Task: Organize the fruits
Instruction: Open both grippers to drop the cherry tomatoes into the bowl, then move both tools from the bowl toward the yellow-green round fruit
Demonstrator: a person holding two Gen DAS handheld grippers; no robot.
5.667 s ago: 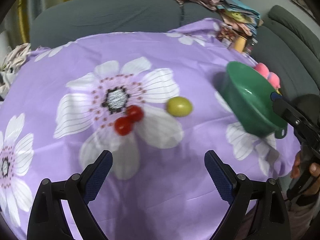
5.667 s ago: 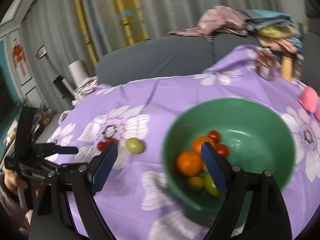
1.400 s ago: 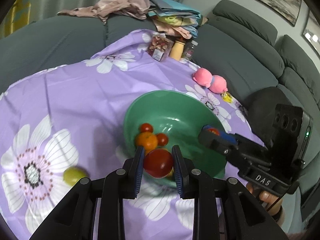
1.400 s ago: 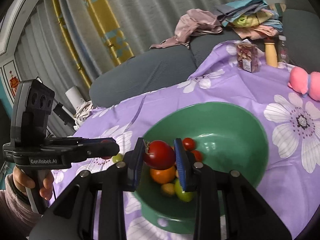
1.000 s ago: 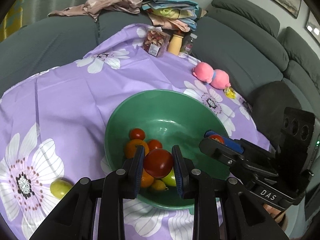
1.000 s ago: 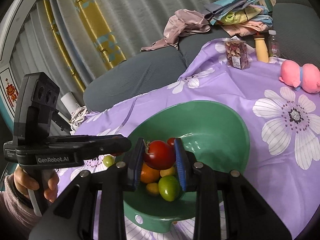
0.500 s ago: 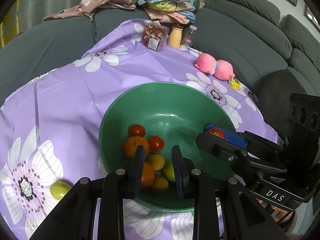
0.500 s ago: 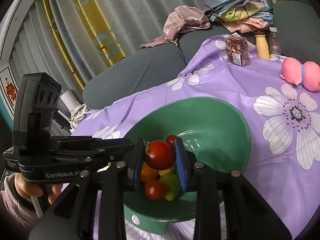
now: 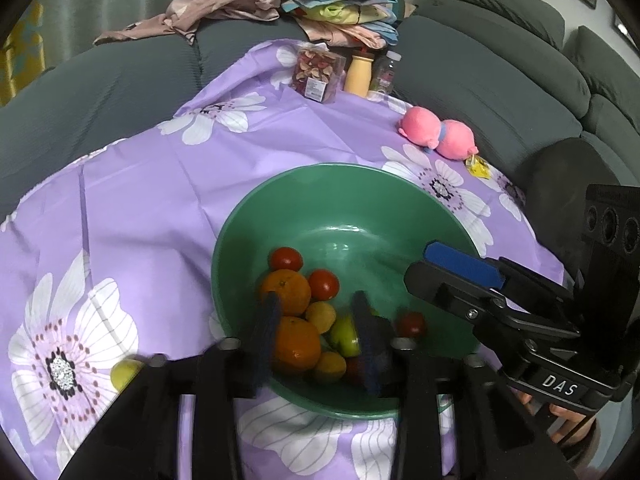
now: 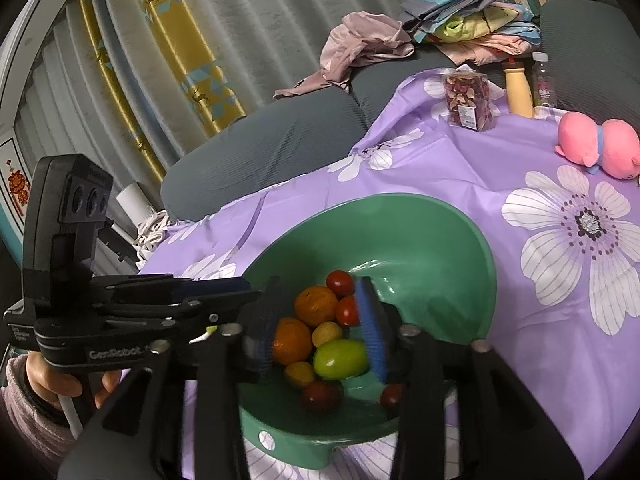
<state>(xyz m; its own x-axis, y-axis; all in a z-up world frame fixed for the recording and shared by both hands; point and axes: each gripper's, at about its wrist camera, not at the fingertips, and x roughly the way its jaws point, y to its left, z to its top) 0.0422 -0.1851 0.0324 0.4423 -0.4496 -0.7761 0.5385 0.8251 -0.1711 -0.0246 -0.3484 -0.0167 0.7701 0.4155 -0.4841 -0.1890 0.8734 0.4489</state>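
A green bowl (image 9: 340, 168) (image 10: 400, 198) on the purple flowered cloth holds oranges (image 9: 286, 292), small red tomatoes (image 9: 322, 284), yellow fruits and a green fruit (image 10: 340, 358). My left gripper (image 9: 316, 332) hangs over the bowl's near rim, its jaws opening with nothing between them. My right gripper (image 10: 316, 328) is also over the bowl, jaws opening and free of fruit. Two blurred red tomatoes (image 10: 322, 396) (image 10: 392, 396) lie low in the bowl. Each gripper shows in the other's view: right (image 9: 444, 272), left (image 10: 224, 292). A yellow-green fruit (image 9: 124, 372) lies on the cloth left of the bowl.
A pink plush toy (image 9: 438, 138), a snack box (image 9: 318, 74) and bottles (image 9: 358, 74) stand at the cloth's far edge. A grey sofa (image 9: 480, 72) with piled clothes wraps behind and to the right. A person's hand (image 10: 44, 376) holds the left gripper's handle.
Both grippers held a red tomato over the bowl a second ago. The left dropped its tomato first, then the right; both pairs of jaws have spread. The hands stayed in place.
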